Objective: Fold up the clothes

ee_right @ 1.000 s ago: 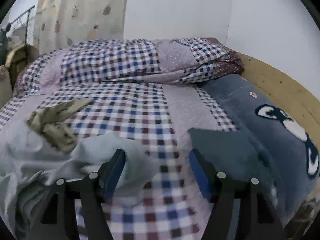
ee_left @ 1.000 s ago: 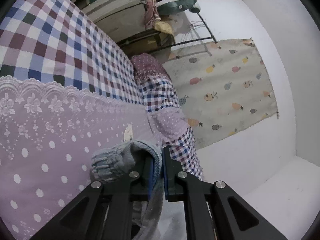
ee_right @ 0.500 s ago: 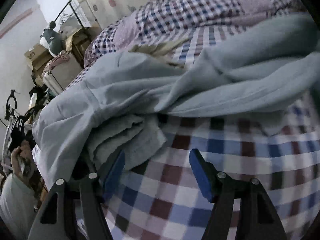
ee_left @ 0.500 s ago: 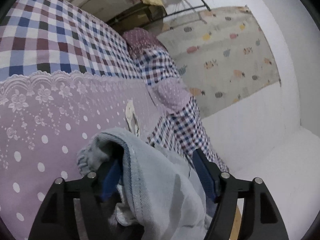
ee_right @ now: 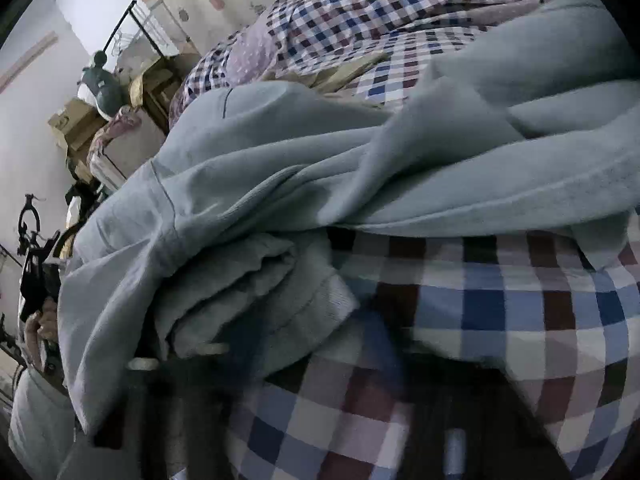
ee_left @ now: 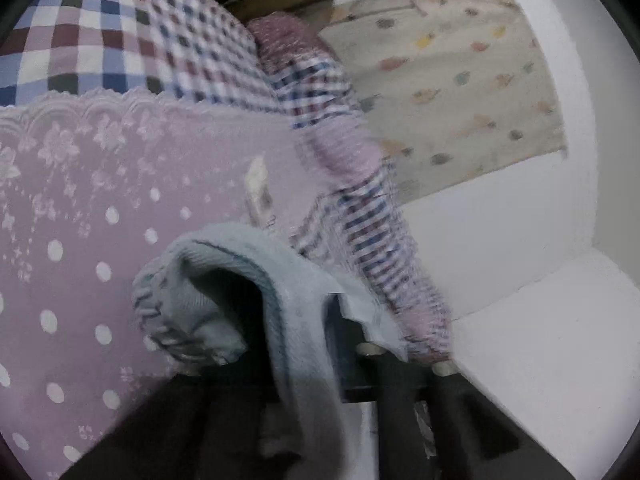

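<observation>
Fold barely begun. Light blue sweater [ee_right: 360, 168] lying bunched and wrinkled on the checked bed cover [ee_right: 520, 320], near the bed's edge, no neat flat layer showing yet. Ribbed cuff [ee_left: 188, 304] draped over the left claw [ee_left: 296, 332]; spread or pinching, hard to tell, too blurry. Right claw [ee_right: 304, 344] pushing at the folded hem [ee_right: 280, 292]; again blurry, cannot tell if spread or pressed together. Left to do: smoothing flat, sleeves in, folding over.
</observation>
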A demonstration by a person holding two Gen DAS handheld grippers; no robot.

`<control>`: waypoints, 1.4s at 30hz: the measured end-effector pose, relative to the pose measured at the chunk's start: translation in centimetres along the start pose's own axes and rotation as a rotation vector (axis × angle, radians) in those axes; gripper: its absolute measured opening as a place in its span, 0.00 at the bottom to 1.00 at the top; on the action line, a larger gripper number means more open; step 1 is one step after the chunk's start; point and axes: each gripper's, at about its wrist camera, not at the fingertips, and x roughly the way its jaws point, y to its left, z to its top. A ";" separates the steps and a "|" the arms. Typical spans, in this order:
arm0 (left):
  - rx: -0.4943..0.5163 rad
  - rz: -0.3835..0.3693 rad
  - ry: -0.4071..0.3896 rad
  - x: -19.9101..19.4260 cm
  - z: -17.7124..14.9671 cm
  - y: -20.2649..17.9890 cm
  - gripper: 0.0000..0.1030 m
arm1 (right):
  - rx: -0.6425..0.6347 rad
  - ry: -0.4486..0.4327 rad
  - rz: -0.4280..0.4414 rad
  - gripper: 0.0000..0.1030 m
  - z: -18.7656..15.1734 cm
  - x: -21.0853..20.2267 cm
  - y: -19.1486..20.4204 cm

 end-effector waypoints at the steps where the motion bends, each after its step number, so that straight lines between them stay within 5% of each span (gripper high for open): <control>1: -0.001 -0.001 -0.006 0.0 0.0 -0.1 0.02 | -0.006 -0.003 -0.012 0.11 0.0 -0.1 0.2; 8: 0.001 0.003 -0.054 -0.1 -0.2 -1.0 0.01 | -0.016 -0.151 -0.067 0.07 -0.9 -6.4 1.4; 14: -0.076 -0.006 -0.135 -0.9 0.2 -0.2 0.01 | -0.017 -0.254 -0.206 0.07 -1.4 -15.0 1.9; 20: -0.147 -0.005 -0.193 -2.4 1.0 1.7 0.01 | 0.053 -0.367 -0.460 0.07 -1.8 -27.4 -3.1; 27: -0.114 0.006 -0.188 -2.4 0.7 1.4 0.01 | 0.195 -0.339 -0.710 0.07 -3.0 -35.7 -11.3; 33: -0.096 0.042 -0.181 -3.2 0.1 1.6 0.01 | 0.337 -0.130 -0.712 0.11 -7.2 -32.4 -17.9; 37: -0.140 0.049 -0.195 -3.8 -0.5 2.6 0.01 | 0.386 -0.117 -0.773 0.12 -10.0 -32.0 -18.6; 40: -0.156 0.061 -0.211 -4.2 -1.1 3.1 0.01 | 0.373 -0.117 -0.751 0.26 -11.1 -32.2 -17.9; 42: -0.149 0.079 -0.220 -4.3 -1.5 3.1 0.01 | 0.307 -0.119 -0.668 0.45 -11.7 -32.1 -16.4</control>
